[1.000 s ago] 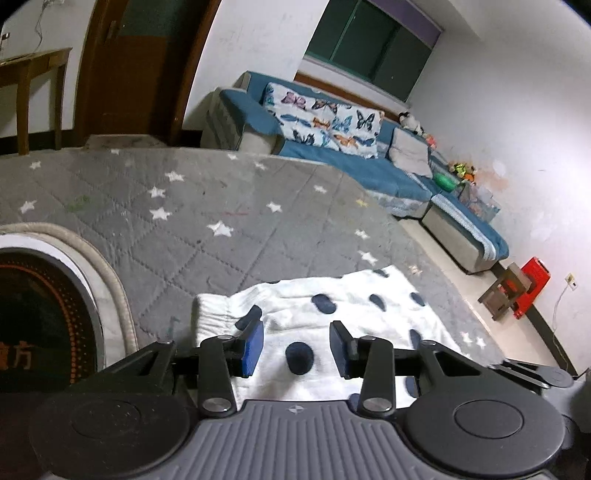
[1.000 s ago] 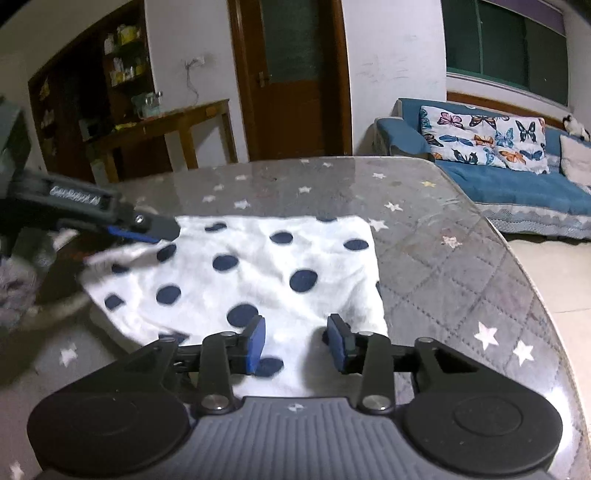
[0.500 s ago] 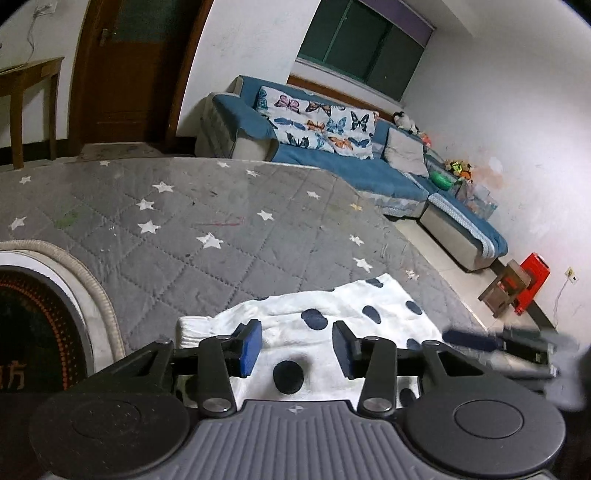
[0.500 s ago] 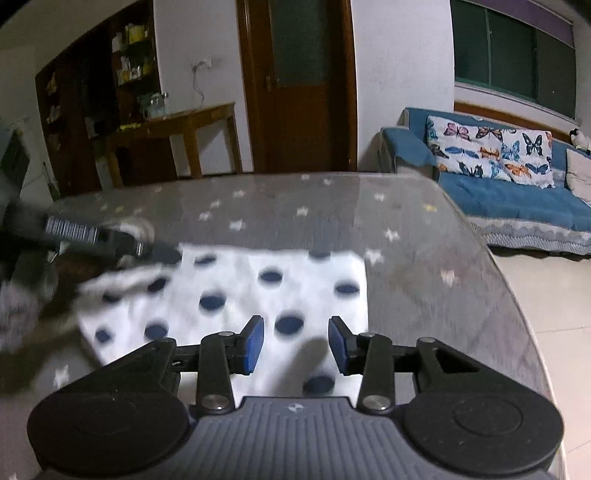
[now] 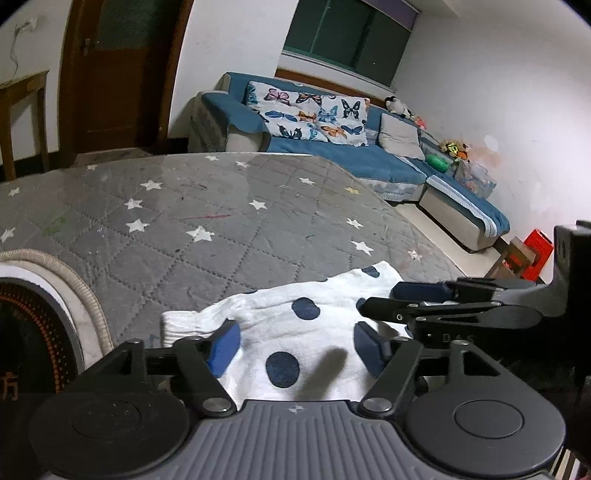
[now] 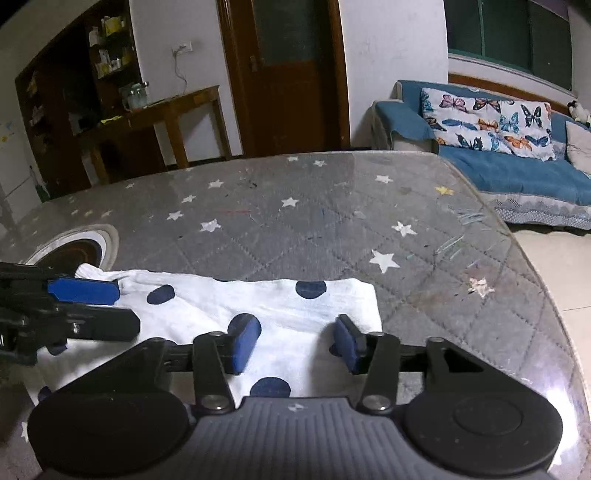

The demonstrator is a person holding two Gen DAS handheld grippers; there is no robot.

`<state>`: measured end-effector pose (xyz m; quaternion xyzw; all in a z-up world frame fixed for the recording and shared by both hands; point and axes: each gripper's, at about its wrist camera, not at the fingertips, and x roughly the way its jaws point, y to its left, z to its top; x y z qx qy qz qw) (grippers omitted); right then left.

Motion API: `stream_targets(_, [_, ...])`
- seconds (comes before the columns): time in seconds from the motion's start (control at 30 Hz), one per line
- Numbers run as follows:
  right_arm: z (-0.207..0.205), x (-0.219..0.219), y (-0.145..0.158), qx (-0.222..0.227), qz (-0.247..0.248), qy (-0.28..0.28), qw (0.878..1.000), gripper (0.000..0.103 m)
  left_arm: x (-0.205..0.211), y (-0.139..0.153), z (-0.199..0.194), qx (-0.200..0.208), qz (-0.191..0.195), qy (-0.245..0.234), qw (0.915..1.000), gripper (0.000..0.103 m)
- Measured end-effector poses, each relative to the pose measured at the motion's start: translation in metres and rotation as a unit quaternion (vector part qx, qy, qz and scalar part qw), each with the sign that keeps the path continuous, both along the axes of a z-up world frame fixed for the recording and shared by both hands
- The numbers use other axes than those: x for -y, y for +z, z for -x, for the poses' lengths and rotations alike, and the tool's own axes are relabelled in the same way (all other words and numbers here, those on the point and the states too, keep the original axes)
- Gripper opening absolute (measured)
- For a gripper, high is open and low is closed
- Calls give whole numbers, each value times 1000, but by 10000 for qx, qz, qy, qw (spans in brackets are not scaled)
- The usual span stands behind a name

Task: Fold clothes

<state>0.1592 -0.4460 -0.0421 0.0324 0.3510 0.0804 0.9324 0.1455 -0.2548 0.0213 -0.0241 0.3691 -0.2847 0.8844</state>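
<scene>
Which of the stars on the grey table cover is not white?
The yellow star, lying on the table cover near its edge toward the blue sofa. The other stars are white.

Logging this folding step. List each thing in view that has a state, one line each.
left gripper: open, over the garment, holding nothing
right gripper: open, over the garment, holding nothing
polka-dot garment: folded over, lying flat on the table
door: closed
window: closed
</scene>
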Motion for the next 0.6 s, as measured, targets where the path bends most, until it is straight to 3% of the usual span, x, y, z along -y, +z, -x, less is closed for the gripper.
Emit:
stream_targets(0.1, [6, -2, 7, 63, 85, 7, 9999, 65, 2, 3, 5, 110, -75, -13, 9999, 90])
stream_targets(0.23, [17, -4, 13, 136, 57, -13, 9999, 70, 0, 5, 10, 202, -129, -13, 9997, 98])
stream_targets(0.3, [24, -6, 14, 161, 57, 14, 9999, 79, -1, 7, 14, 258, -145, -1, 9996, 102])
stream_targets(0.6, [57, -13, 17, 336, 109, 28, 9994, 91, -10, 11, 28, 468, -94, 58, 9988, 103])
